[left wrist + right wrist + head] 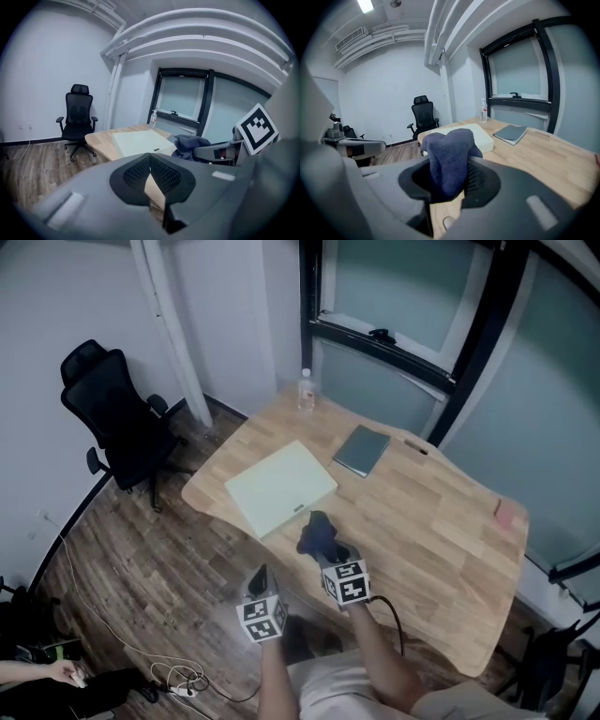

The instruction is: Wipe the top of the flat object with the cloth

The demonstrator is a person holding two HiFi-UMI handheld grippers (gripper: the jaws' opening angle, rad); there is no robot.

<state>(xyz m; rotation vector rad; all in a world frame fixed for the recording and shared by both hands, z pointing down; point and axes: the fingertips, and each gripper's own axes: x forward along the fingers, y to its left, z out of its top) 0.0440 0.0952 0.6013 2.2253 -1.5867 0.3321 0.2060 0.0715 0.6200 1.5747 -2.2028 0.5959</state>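
Two grippers sit on the near side of the pad [281, 487]. The right gripper [325, 549] is clamped on the cloth [316, 531], which is bunched just beside the pad's near edge and not yet on its top. The left gripper [260, 577] is closed on nothing, farther back from the pad. Wiping looks about to start: the cloth needs carrying onto the pad and pressing flat.
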